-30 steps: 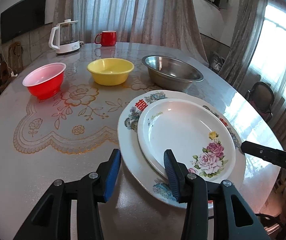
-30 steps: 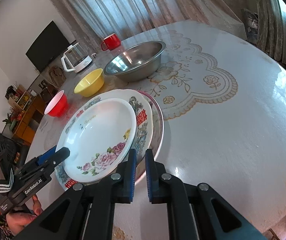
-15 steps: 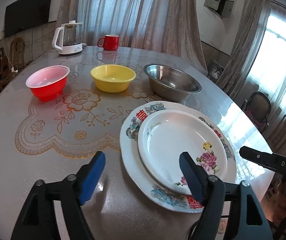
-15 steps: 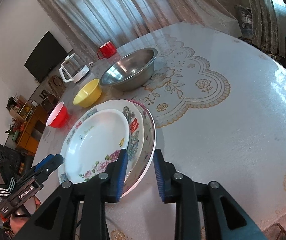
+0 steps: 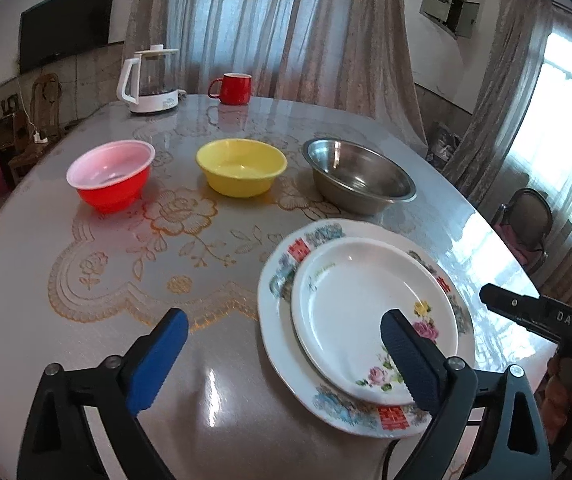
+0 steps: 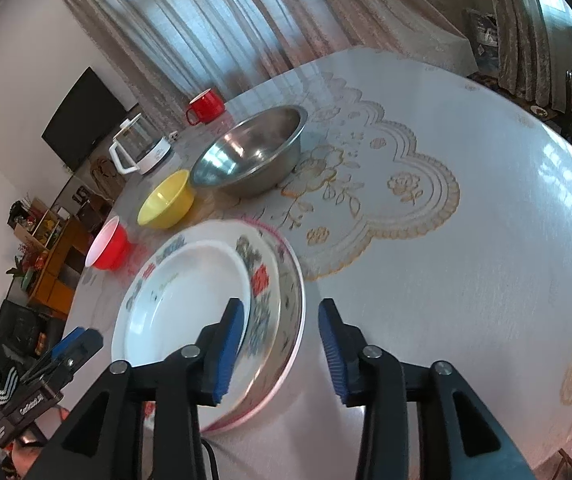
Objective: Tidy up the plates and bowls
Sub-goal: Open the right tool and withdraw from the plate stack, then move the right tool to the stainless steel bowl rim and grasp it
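Change: both my tongs have just been opening and let the plates go; left tongs [image 5: 283, 344] now gape wide, right tongs [image 6: 281, 330] stand partly apart.
Between jaws: nothing gripped; my right tongs straddle the stack's near rim.
Plates: small plate [image 5: 370, 312] sits inside big plate [image 5: 281, 344], lower right of the left view, on the table [image 5: 45, 248].
Meaning: plates look stacked; bowls come next, I judge.
Bowls: red bowl [image 5: 110, 174], yellow bowl [image 5: 241, 166], steel bowl [image 5: 360, 176] in a row, all empty.

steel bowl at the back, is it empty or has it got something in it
Empty. The steel bowl sits upright on the table, and both wrist views show only bare, shiny metal inside it.
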